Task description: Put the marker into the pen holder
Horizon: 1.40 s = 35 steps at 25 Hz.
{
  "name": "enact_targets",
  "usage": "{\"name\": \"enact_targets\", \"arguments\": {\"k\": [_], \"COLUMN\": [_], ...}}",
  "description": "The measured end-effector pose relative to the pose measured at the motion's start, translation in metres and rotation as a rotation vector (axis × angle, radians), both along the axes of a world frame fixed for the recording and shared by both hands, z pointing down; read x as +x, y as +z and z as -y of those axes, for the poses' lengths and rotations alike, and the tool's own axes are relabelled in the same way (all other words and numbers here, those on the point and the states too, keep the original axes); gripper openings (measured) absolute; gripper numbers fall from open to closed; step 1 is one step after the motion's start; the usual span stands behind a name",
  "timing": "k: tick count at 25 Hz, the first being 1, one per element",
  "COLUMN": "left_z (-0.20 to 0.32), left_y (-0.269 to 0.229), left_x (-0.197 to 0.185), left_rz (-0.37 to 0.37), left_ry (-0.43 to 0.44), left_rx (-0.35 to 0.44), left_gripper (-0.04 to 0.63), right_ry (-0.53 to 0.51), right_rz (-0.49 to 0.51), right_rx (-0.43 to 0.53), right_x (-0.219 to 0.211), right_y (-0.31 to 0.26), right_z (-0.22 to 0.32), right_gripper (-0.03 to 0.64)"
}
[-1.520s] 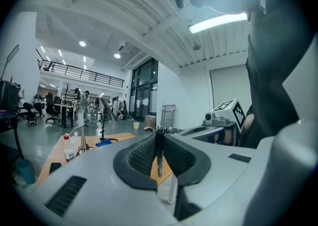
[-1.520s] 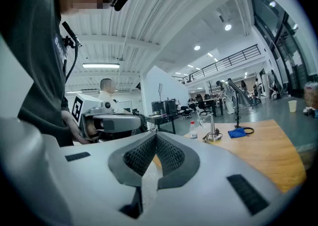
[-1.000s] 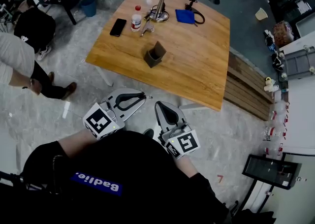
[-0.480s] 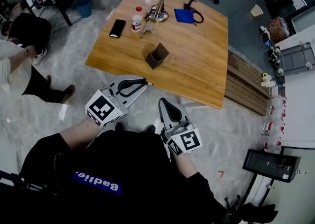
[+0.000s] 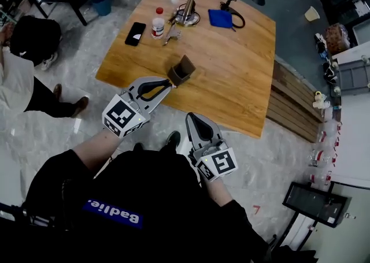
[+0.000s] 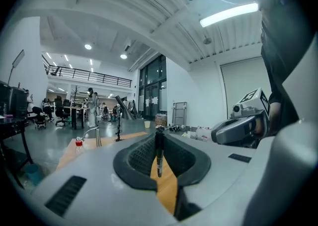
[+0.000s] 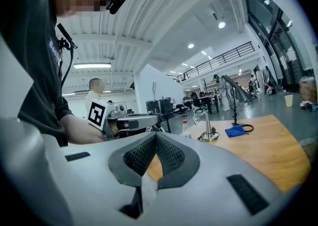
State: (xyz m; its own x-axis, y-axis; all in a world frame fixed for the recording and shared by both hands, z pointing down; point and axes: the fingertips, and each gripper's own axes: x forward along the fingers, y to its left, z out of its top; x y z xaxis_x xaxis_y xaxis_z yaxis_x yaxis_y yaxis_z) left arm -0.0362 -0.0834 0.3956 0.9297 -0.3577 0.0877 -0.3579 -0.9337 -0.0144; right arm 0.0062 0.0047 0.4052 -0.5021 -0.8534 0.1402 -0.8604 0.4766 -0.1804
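A thin black marker [image 6: 159, 154] stands upright between the jaws of my left gripper [image 6: 159, 133], which is shut on it. In the head view the left gripper [image 5: 168, 85] reaches over the near edge of the wooden table [image 5: 231, 65]. Its tip is just left of and below the dark brown pen holder [image 5: 181, 70], which stands upright. My right gripper [image 5: 194, 119] hangs off the table over the floor; its jaws [image 7: 155, 136] are shut with nothing between them. The right gripper view shows the left gripper [image 7: 130, 120] at its left.
At the table's far side lie a black phone [image 5: 136, 33], a white bottle with a red cap [image 5: 157, 22], a metal stand [image 5: 187, 11] and a blue cloth [image 5: 219, 18]. A person [image 5: 23, 77] stands at the left. Stacked boards [image 5: 295, 106] lie to the right of the table.
My left gripper has moved forward and up with the marker, from over the floor to the table's edge beside the pen holder. The right gripper has barely shifted.
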Motion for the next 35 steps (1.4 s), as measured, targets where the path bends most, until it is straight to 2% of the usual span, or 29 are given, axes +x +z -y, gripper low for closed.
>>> {"name": "enact_targets", "arguments": {"k": [10, 17, 29, 35], "left_z": [0.060, 0.091, 0.121, 0.125], "left_y": [0.044, 0.085, 0.170, 0.199], "left_x": [0.056, 0.071, 0.086, 0.088], "left_rz": [0.081, 0.160, 0.267, 0.273], "left_ry": [-0.123, -0.199, -0.184, -0.173], "left_rx": [-0.030, -0.071, -0.160, -0.237], "left_gripper": [0.052, 0.052, 0.052, 0.052], "right_ry": [-0.102, -0.139, -0.106, -0.083], "right_rz": [0.036, 0.053, 0.030, 0.023], "right_rx": [-0.035, -0.067, -0.132, -0.155], "right_x": [0.073, 0.103, 0.113, 0.111], "right_y": [0.019, 0.033, 0.049, 0.053], "right_z": [0.047, 0.058, 0.066, 0.068], "right_gripper": [0.003, 0.003, 0.003, 0.003]}}
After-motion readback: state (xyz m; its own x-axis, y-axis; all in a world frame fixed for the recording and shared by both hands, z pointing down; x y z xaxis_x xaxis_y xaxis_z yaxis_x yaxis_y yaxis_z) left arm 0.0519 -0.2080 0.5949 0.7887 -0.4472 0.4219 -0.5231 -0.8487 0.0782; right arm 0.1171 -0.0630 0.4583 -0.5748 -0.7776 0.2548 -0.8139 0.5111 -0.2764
